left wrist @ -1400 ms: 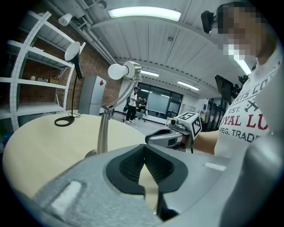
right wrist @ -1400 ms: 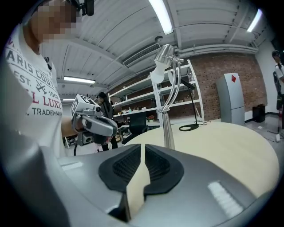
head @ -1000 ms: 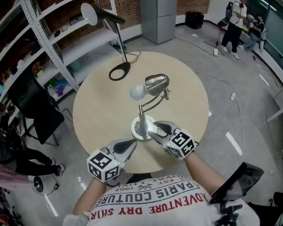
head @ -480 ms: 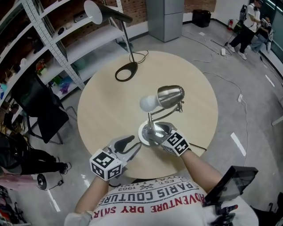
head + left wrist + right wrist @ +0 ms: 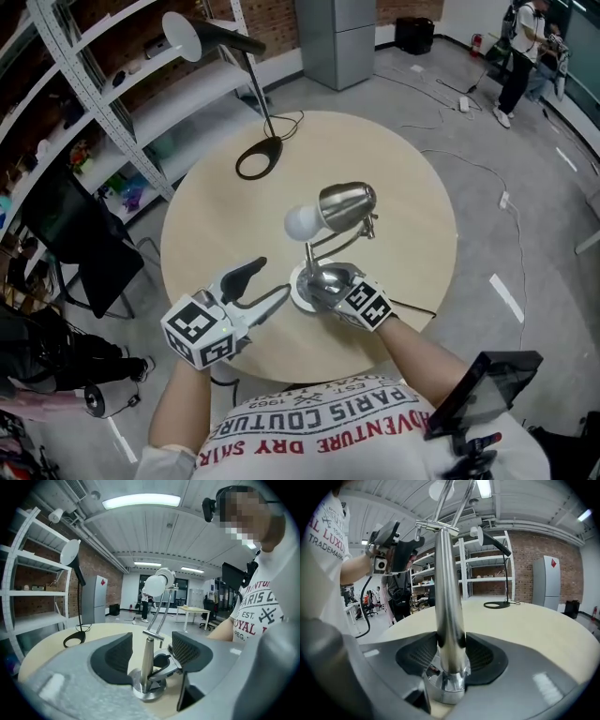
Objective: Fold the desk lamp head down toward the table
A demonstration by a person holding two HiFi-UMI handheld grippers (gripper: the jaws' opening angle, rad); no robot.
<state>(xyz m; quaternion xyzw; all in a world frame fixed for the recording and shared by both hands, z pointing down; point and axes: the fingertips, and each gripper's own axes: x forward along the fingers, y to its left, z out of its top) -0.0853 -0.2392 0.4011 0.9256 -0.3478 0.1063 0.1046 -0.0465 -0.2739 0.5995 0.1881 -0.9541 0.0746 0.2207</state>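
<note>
Bracing the desk lamp [image 5: 323, 246], which stands on the table [image 5: 216, 234], before the fold.
Right gripper [image 5: 324, 281], jaws just closing, apparently clamps the post [image 5: 449, 620]; left gripper [image 5: 270, 279], jaws just opening and empty, must next reach the raised head [image 5: 347, 204].

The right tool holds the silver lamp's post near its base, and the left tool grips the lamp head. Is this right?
Not the left tool: it hangs open and empty beside the base, jaws just opening, as the head view shows. The right tool, its jaws just closing, holds the post.
</note>
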